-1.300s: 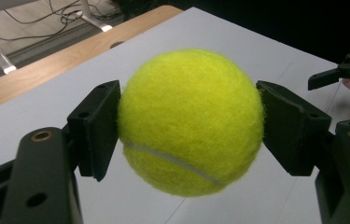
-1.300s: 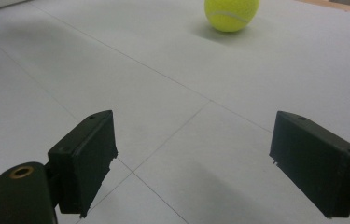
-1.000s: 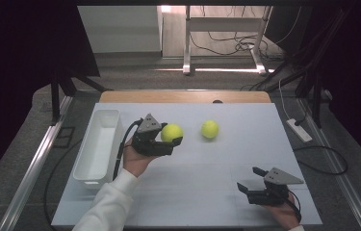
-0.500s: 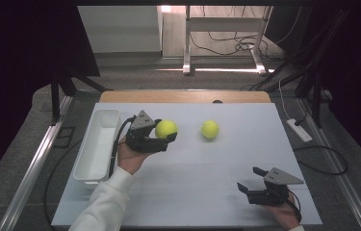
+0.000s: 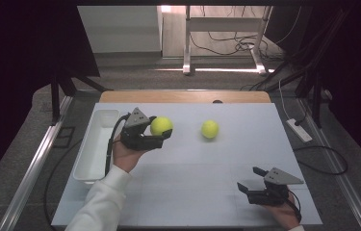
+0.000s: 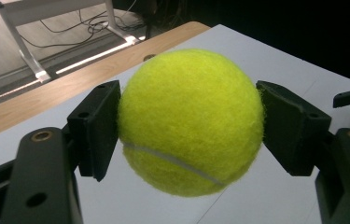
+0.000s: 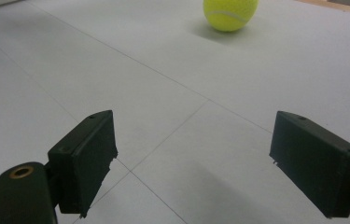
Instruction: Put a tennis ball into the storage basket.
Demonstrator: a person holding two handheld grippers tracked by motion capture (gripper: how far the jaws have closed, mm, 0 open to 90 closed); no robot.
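Left gripper (image 5: 161,137) up off the desk (image 5: 192,192), left of centre, just right of the white bin (image 5: 96,144). Fingers (image 6: 95,126) clamped on a ball (image 5: 161,125), one pad on each side; in the left gripper view, ball (image 6: 191,121) squeezed squarely between both pads, white seam curving across its lower half. Ball held clear of the desk, above the surface beside the bin, not over it. Wrist and white sleeve (image 5: 98,207) coming in from the bottom left.

Second ball (image 5: 210,129) resting on the desk, right of the held one, apart from it, near the middle of the far half. Same ball (image 7: 230,14) at the top of the right gripper view, well ahead of the fingers, small shadow beneath.

Right gripper (image 5: 248,185) low at the near right corner of the desk, pointing left. Fingers (image 7: 86,158) wide apart, nothing between them, bare desk and its thin seam lines underneath. Well apart from both balls.

Bin long side parallel to the desk's left edge, interior white.
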